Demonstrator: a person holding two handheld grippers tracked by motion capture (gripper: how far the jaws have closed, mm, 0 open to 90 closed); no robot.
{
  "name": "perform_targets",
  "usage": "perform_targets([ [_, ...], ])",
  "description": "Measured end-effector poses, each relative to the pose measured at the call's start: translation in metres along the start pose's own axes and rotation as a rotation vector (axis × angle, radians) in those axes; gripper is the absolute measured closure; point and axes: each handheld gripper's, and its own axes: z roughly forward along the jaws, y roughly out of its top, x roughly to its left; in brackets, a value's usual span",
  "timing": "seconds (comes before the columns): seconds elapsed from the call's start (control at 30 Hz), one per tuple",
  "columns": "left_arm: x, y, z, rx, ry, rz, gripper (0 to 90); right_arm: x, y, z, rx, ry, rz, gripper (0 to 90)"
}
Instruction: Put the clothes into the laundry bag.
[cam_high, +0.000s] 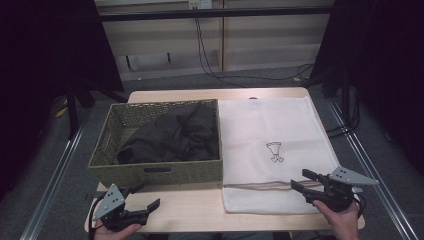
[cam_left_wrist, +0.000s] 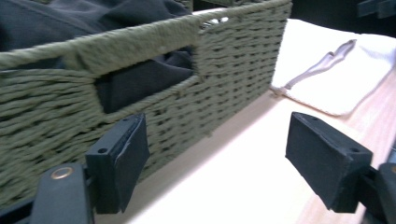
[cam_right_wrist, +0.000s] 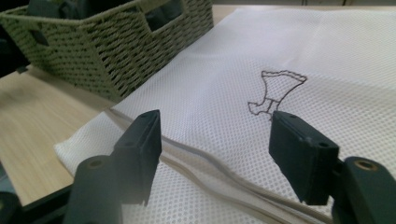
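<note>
Nothing appears to have been moved so far; the work is judged to be at its very start. At the left, the left gripper (cam_high: 142, 196) is held low over the near edge of the wooden table (cam_high: 195, 207), its jaws spread apart with nothing between them. Just ahead of those jaws stands the woven green basket (cam_left_wrist: 224, 70), its near wall almost touched by one jaw in the left gripper view, and a handle slot is seen directly above that jaw. Inside the basket, beyond the jaws, the dark garment (cam_high: 172, 135) is left crumpled and untouched.

Farther right, the white mesh laundry bag (cam_high: 272, 125) is laid flat against the basket's side, with a small outlined emblem (cam_right_wrist: 275, 91) stitched on it. Its zipper band (cam_right_wrist: 210, 165) is seen running across just under and between the jaws of the right gripper (cam_high: 306, 180), which is held at the bag's near end, jaws fully spread and clamped on nothing.

What remains, as judged from this layout: the bag is yet to be opened, the garment lifted out of the basket and placed inside, and the zipper closed.
</note>
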Motion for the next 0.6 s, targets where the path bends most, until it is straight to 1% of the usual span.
perform_targets([
  [0.03, -0.004, 0.002, 0.001, 0.01, -0.013, 0.005, 24.8, 0.0, 0.001, 0.002, 0.009, 0.015, -0.008, 38.0],
  [0.07, -0.004, 0.002, 0.001, 0.01, -0.013, 0.005, 26.0, 0.0, 0.001, 0.004, 0.016, 0.023, -0.012, 38.8],
  [0.1, -0.006, 0.003, 0.004, 0.021, -0.034, 0.007, 27.2, 0.001, 0.002, 0.005, 0.02, 0.039, -0.013, 41.0],
  [0.13, -0.007, 0.004, 0.007, 0.028, -0.043, 0.008, 28.3, 0.001, 0.003, 0.006, 0.026, 0.05, -0.016, 42.7],
  [0.17, -0.008, 0.007, 0.009, 0.037, -0.051, 0.027, 29.2, 0.002, 0.004, 0.008, 0.03, 0.06, -0.017, 45.3],
  [0.2, -0.008, 0.009, 0.012, 0.036, -0.061, 0.034, 29.6, 0.003, 0.005, 0.01, 0.039, 0.072, -0.026, 48.7],
  [0.23, -0.008, 0.009, 0.012, 0.036, -0.061, 0.034, 30.8, 0.003, 0.006, 0.012, 0.054, 0.081, -0.037, 50.2],
  [0.27, -0.01, 0.014, 0.018, 0.024, -0.075, 0.038, 32.5, 0.003, 0.007, 0.015, 0.06, 0.081, -0.045, 51.6],
  [0.3, -0.01, 0.014, 0.018, 0.024, -0.075, 0.038, 33.6, 0.003, 0.008, 0.017, 0.069, 0.092, -0.043, 53.9],
  [0.33, -0.013, 0.019, 0.024, 0.037, -0.08, 0.044, 34.8, 0.002, 0.01, 0.02, 0.076, 0.103, -0.049, 55.3],
  [0.37, -0.013, 0.019, 0.024, 0.037, -0.08, 0.044, 35.2, 0.002, 0.012, 0.022, 0.087, 0.101, -0.055, 55.9],
  [0.4, -0.015, 0.021, 0.029, 0.037, -0.096, 0.05, 35.2, 0.001, 0.014, 0.025, 0.097, 0.101, -0.061, 55.9],
  [0.43, -0.018, 0.024, 0.033, 0.046, -0.09, 0.062, 35.2, 0.0, 0.016, 0.028, 0.102, 0.107, -0.061, 55.7],
  [0.47, -0.024, 0.029, 0.044, 0.058, -0.1, 0.058, 35.1, -0.001, 0.019, 0.031, 0.1, 0.109, -0.059, 54.7],
  [0.5, -0.024, 0.029, 0.044, 0.058, -0.1, 0.058, 35.1, -0.002, 0.021, 0.034, 0.106, 0.111, -0.054, 53.7],
  [0.53, -0.026, 0.031, 0.05, 0.058, -0.132, 0.062, 35.2, -0.003, 0.023, 0.037, 0.115, 0.115, -0.064, 53.3],
  [0.57, -0.032, 0.034, 0.062, 0.08, -0.17, 0.08, 35.6, -0.004, 0.026, 0.04, 0.128, 0.114, -0.071, 52.1],
  [0.6, -0.032, 0.034, 0.062, 0.08, -0.17, 0.08, 36.9, -0.004, 0.028, 0.043, 0.137, 0.118, -0.075, 51.8],
])
